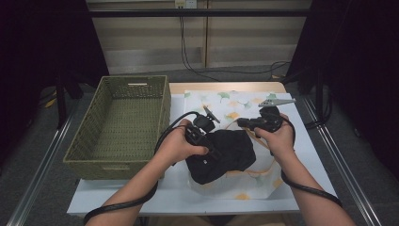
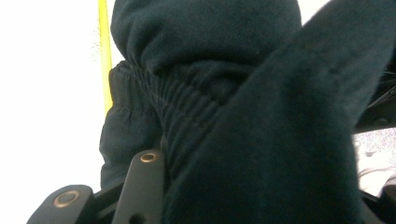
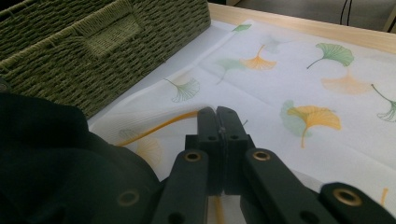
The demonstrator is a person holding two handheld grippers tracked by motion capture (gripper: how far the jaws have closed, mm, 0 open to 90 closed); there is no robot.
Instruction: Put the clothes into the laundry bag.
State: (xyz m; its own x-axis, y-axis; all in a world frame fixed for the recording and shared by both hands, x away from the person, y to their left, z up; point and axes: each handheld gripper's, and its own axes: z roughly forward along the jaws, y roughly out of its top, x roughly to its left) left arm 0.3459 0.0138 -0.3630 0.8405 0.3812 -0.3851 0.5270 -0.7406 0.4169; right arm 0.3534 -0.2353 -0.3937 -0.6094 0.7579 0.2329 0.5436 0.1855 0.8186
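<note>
A black garment (image 1: 230, 153) lies bunched on a white cloth printed with ginkgo leaves (image 1: 235, 106) in the middle of the table. My left gripper (image 1: 209, 149) is shut on the garment's left side. In the left gripper view the dark fabric (image 2: 261, 140) with an elastic band fills the space beside one black finger (image 2: 142, 186). My right gripper (image 1: 242, 123) sits at the garment's upper right. Its jaws (image 3: 218, 116) are pressed together on the cloth's yellow-trimmed edge (image 3: 159, 126).
An empty green woven basket (image 1: 165, 106) stands to the left of the cloth, its wall (image 3: 93, 56) close behind the garment in the right gripper view. The wooden table edge (image 1: 226, 87) runs along the far side. Cables trail from both grippers.
</note>
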